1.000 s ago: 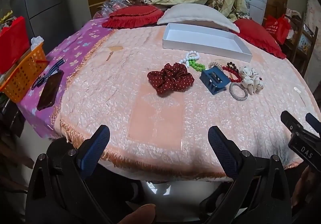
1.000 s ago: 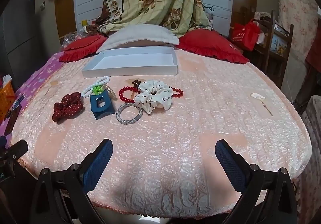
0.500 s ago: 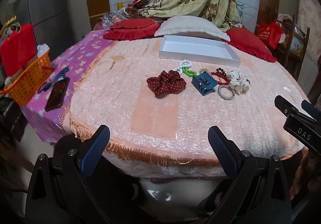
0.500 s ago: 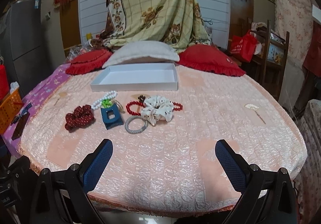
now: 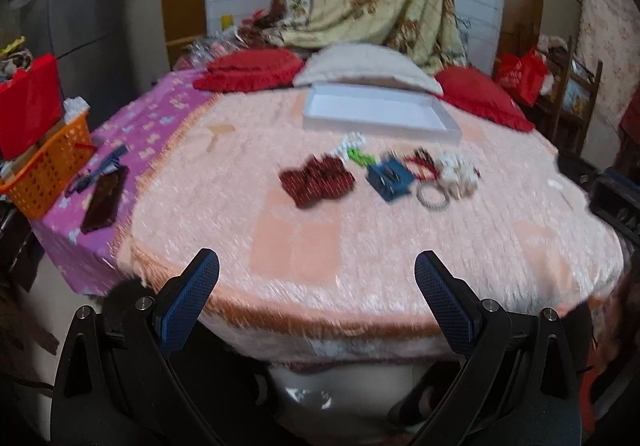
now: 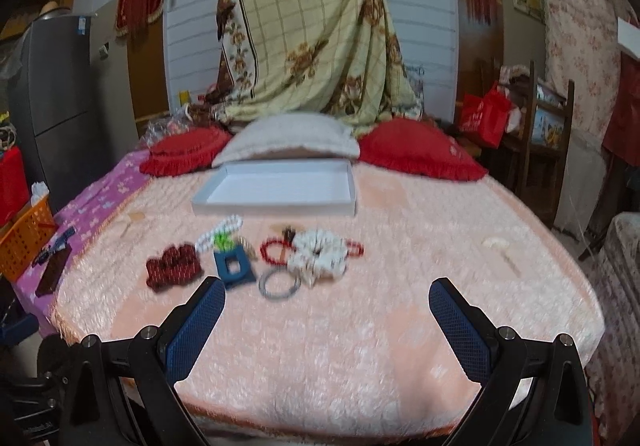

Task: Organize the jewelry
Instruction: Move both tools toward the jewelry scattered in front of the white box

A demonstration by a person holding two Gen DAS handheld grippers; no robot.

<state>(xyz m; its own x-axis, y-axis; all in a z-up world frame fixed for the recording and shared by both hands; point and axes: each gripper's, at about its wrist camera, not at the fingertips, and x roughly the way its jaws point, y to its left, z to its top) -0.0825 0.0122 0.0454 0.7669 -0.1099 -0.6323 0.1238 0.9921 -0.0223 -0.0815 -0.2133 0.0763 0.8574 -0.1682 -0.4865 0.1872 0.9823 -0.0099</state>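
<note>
Jewelry lies in a cluster mid-bed on the peach bedspread [image 6: 360,326]: a dark red dotted scrunchie [image 5: 318,179] [image 6: 172,269], a blue hair claw [image 5: 390,179] [image 6: 233,269], a silver bangle [image 5: 433,197] [image 6: 279,285], a white spotted scrunchie [image 5: 456,174] [image 6: 319,256], red beads [image 6: 274,248], white beads [image 6: 219,231] and green beads [image 5: 360,157]. Behind them lies an empty white tray [image 5: 380,114] [image 6: 276,188]. My left gripper [image 5: 316,278] and right gripper [image 6: 326,306] are open and empty, hovering near the bed's front edge.
Red and grey pillows [image 6: 288,140] line the far side. A purple cloth with a dark phone [image 5: 105,198] and an orange basket [image 5: 48,166] are at the left. Chairs and a red bag [image 6: 486,116] stand at the right.
Both grippers have pulled back and risen, so the bed and jewelry look farther away. Nothing was picked up.
</note>
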